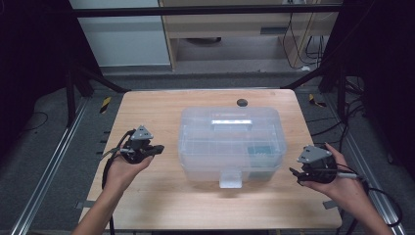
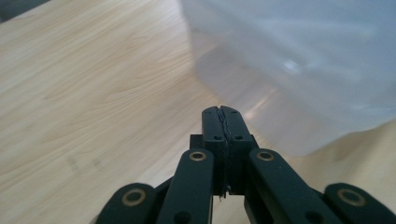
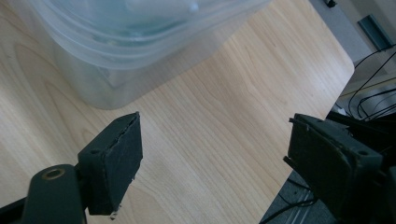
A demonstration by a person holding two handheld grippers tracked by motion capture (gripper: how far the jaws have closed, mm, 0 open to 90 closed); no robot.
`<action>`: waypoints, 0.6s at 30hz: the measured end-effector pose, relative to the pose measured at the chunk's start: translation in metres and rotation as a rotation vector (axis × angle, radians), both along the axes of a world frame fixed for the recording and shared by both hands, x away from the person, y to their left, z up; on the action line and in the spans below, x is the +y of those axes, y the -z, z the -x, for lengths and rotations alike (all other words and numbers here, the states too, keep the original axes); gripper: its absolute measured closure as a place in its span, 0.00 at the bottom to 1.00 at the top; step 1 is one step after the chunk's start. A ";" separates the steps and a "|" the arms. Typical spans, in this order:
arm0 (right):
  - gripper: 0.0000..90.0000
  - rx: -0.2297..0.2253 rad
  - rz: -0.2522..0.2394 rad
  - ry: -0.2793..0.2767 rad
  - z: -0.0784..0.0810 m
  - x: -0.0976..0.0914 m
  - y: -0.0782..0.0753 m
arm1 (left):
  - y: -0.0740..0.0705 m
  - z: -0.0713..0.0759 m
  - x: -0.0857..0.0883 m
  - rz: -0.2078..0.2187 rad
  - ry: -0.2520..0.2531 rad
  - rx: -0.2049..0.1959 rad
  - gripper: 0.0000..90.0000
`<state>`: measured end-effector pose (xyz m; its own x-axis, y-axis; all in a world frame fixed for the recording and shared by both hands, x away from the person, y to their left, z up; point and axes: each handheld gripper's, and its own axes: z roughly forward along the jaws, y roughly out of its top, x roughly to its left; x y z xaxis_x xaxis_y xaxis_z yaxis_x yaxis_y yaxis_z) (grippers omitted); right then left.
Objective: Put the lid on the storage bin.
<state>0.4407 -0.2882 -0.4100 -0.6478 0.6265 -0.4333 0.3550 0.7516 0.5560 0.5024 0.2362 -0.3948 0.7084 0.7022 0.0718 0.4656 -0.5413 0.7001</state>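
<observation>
Jaws first: left gripper fully closed and empty, right gripper spread wide and empty — both flank the clear plastic box at mid-table. Bring each in level against a side wall, steadying the box before working its front latch, which lies between the grippers.

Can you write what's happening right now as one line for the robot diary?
left gripper: shut, empty, beside clear box | right gripper: open, empty, near box | box lid: closed | table
</observation>
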 end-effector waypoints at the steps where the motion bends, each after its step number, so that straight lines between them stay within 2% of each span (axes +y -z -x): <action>1: 0.20 0.005 0.002 0.001 -0.003 -0.001 0.002 | 0.001 -0.003 0.002 -0.030 -0.016 -0.022 0.99; 2: 0.20 0.005 0.015 0.026 -0.009 -0.002 0.007 | 0.002 -0.005 0.005 -0.065 -0.033 -0.046 0.98; 3: 0.20 0.005 0.015 0.026 -0.009 -0.002 0.007 | 0.004 -0.008 0.008 -0.071 -0.043 -0.051 0.98; 4: 0.20 0.015 0.015 0.048 -0.018 -0.004 0.011 | 0.006 -0.012 0.013 -0.056 -0.059 -0.042 0.98; 5: 0.20 0.015 0.015 0.048 -0.018 -0.004 0.011 | 0.008 -0.016 0.016 -0.048 -0.070 -0.037 0.98; 6: 0.21 0.020 0.016 0.069 -0.029 -0.007 0.016 | 0.011 -0.020 0.019 -0.042 -0.079 -0.028 0.97; 8: 0.23 0.023 0.012 0.081 -0.034 -0.008 0.018 | 0.016 -0.027 0.024 -0.030 -0.098 -0.013 0.96; 10: 0.24 0.028 0.005 0.103 -0.046 -0.010 0.024 | 0.023 -0.036 0.027 -0.027 -0.120 0.004 0.95; 14: 0.23 0.048 -0.029 0.161 -0.068 -0.014 0.034 | 0.035 -0.048 0.027 -0.038 -0.137 0.016 0.93; 18: 0.22 0.055 -0.065 0.221 -0.090 -0.021 0.042 | 0.043 -0.056 0.025 -0.069 -0.166 -0.004 0.79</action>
